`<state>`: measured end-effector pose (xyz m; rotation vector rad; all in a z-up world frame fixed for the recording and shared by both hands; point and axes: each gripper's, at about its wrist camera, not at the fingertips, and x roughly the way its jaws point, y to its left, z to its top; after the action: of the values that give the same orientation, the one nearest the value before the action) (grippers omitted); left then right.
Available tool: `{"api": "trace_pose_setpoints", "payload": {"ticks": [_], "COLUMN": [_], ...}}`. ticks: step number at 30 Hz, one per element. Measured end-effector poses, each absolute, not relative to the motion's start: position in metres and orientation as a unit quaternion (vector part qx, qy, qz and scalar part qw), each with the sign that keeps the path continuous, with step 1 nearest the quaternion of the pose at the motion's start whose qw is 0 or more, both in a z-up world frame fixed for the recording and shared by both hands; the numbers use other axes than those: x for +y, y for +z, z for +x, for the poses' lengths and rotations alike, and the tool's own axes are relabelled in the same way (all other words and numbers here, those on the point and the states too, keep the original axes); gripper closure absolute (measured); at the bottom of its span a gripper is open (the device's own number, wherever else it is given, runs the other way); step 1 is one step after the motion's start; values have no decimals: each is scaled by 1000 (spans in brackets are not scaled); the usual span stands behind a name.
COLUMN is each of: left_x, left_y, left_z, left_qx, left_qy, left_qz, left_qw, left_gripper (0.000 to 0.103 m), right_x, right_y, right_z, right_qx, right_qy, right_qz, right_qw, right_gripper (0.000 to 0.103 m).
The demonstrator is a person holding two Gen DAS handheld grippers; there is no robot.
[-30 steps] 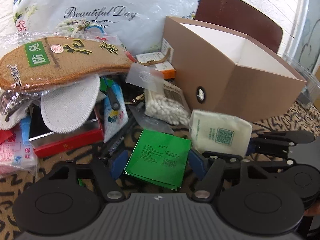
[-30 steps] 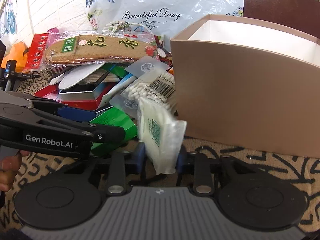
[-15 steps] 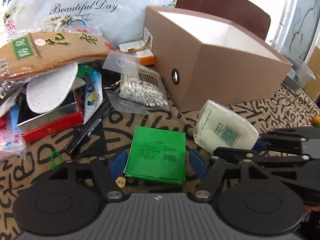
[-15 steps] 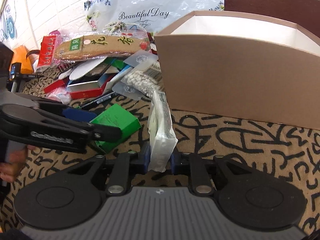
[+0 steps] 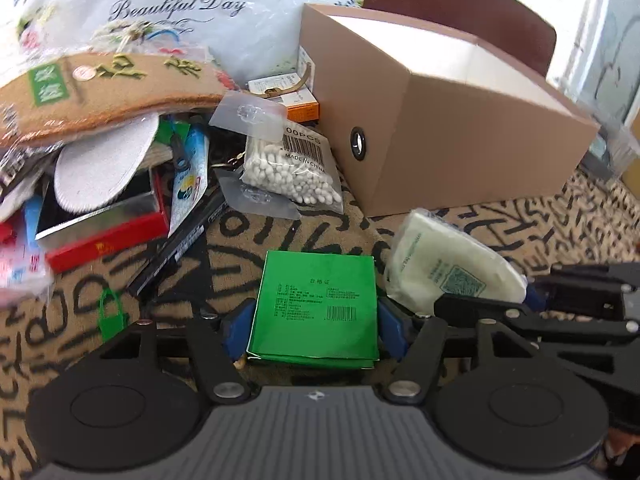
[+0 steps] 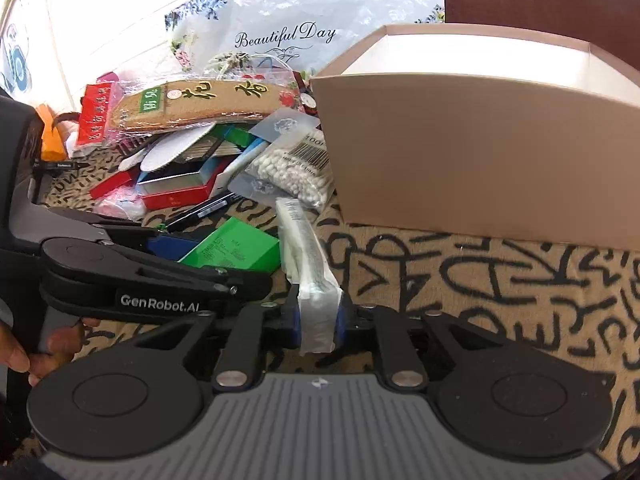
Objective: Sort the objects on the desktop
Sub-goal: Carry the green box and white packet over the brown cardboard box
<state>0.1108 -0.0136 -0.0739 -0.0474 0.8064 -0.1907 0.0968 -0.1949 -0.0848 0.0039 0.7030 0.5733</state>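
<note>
My left gripper (image 5: 314, 326) is shut on a flat green packet (image 5: 316, 304) and holds it above the patterned cloth; it also shows in the right wrist view (image 6: 234, 249). My right gripper (image 6: 318, 320) is shut on a white sealed pouch with a QR code (image 6: 310, 276), seen edge-on; in the left wrist view the pouch (image 5: 448, 268) sits just right of the green packet. An open brown cardboard box (image 5: 452, 120) stands behind both; it also shows in the right wrist view (image 6: 480, 152).
A heap of clutter lies at the left: a bagged cork insole (image 5: 112, 88), a cotton swab bag (image 5: 292, 168), a red tin (image 5: 104, 228), a black marker (image 5: 180, 248), a small green clip (image 5: 110, 312). A white "Beautiful Day" bag (image 5: 180, 4) stands behind.
Both grippers have pulled back from the heap with their packets, and the box and clutter look farther off. The white pouch has turned edge-on in the right gripper.
</note>
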Motion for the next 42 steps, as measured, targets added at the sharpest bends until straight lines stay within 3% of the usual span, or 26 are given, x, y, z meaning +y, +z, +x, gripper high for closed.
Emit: {"api": "trace_pose_setpoints", "payload": {"ticks": [13,25,42], "left_x": [-35,-70,-104], "left_y": [5,60,22], "left_z": [84,149,263], "left_qx": [299,267,310], "left_qy": [-142,-162,-138], "left_qz": [-39,-72,-43], "left_qw": [943,947,940], "left_gripper": [37,37,37], "right_x": [-226,-277,-285], "right_y": [-25,24,-17], "right_z": [65,110,231], "right_qx": [248,161,245], "right_qy": [266,183,131], "right_qz": [11,33,13], "right_qw": [931,969,961], "right_gripper": [90,90,89]}}
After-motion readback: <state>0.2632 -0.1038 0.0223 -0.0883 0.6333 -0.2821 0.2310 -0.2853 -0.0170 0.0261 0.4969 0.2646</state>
